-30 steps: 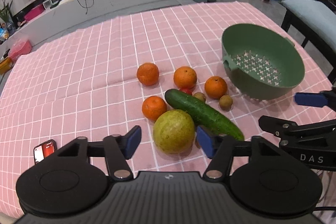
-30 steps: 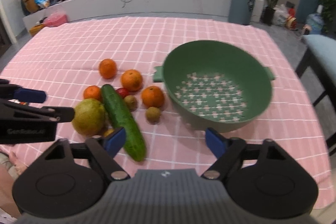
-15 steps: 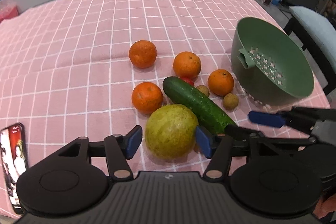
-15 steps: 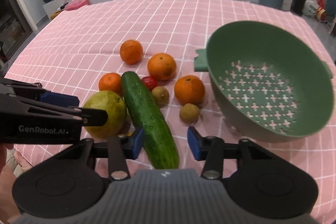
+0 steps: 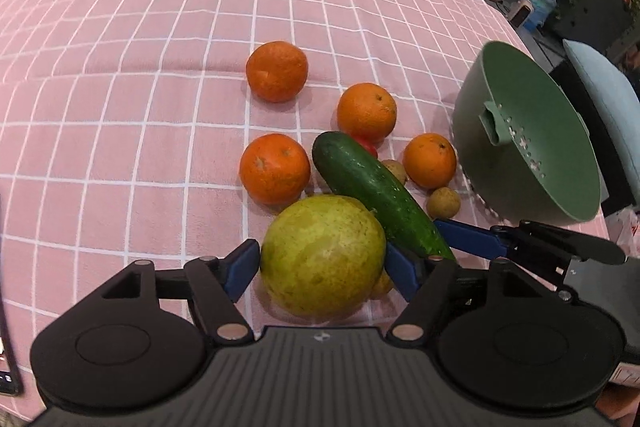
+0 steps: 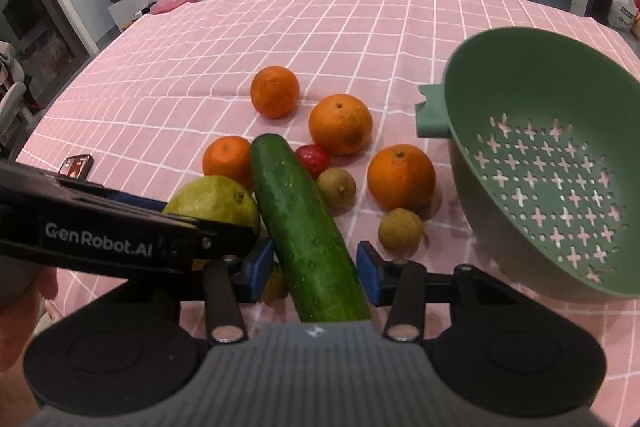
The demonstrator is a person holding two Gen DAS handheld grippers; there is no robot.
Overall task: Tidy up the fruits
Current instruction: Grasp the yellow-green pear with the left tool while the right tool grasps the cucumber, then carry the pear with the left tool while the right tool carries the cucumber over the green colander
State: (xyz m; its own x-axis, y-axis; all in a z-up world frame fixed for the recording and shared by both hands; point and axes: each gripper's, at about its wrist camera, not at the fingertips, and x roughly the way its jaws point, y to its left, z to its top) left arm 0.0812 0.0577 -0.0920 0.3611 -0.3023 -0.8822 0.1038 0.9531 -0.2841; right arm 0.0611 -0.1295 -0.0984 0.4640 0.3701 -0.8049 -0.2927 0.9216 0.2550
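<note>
- Left gripper [image 5: 320, 269]: jaws opening, straddling the big yellow-green fruit [image 5: 323, 255] at the near edge; pads look just clear of it. Sink lower before squeezing, I'd judge.
- Right gripper [image 6: 314, 269]: jaws opening slightly around the cucumber [image 6: 304, 227]; contact unclear. Centre it.
- The two grippers crowd each other.
- Farther: oranges [image 6: 340, 125], small brown fruits [image 6: 400, 229].
- Green colander [image 6: 552, 163] waits right, empty.

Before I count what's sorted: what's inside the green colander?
Nothing shows inside the green colander: only its cross-shaped holes with pink cloth behind. Its near inner wall is hidden behind the rim. All fruit lies outside.
</note>
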